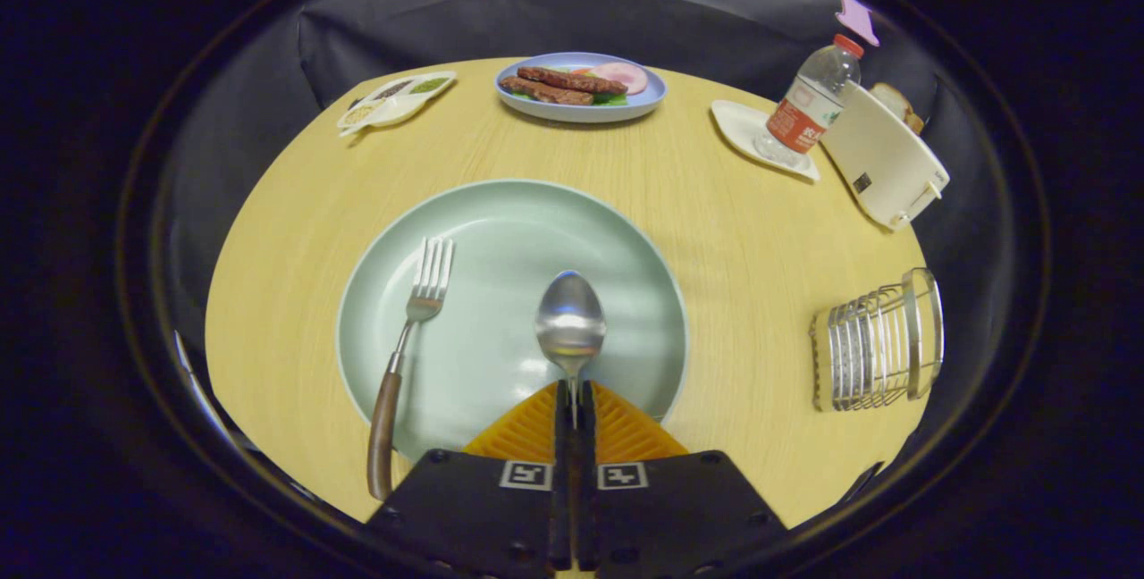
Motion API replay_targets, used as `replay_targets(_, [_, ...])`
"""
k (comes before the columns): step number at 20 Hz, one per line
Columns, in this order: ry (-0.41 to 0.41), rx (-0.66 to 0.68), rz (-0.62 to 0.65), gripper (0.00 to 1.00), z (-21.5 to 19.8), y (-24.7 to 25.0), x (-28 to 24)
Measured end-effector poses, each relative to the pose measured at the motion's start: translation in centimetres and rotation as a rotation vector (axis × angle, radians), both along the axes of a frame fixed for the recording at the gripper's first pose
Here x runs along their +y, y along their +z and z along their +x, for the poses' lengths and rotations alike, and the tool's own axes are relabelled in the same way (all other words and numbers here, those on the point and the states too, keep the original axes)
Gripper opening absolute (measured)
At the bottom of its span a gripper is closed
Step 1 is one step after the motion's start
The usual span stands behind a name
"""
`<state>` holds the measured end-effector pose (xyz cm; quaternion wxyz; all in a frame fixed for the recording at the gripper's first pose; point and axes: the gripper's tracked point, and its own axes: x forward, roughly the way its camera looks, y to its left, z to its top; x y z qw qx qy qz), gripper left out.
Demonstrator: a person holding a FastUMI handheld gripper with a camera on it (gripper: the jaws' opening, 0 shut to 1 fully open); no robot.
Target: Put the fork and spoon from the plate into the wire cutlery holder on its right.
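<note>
Spoon (570, 322) handle clamped by tool (572, 396) (above plate (500, 230)).

The spoon (570, 322) is polished, mirror-bright metal, its neck pinched between ribbed fingers (533, 430) of the gripper (573, 393). The fork (407, 356) has shiny metal tines and a smooth wooden handle. The plate (465, 230) looks glazed and glossy, the table (715, 204) matt wood grain, the cutlery holder (880, 342) bright wire.
</note>
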<state>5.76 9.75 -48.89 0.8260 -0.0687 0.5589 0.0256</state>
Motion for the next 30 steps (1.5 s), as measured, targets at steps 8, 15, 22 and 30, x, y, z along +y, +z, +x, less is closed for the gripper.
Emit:
replay_targets(8, [0.080, -0.018, 0.071, 0.02, 0.4, 2.8, 1.0])
replay_targets(15, [0.176, -0.047, 0.098, 0.00, 0.4, 4.6, 1.5])
replay_targets(22, [0.197, -0.059, 0.165, 0.00, 0.1, 8.1, 0.7])
replay_targets(30, [0.158, -0.121, 0.221, 0.00, 1.0, 13.4, -3.9])
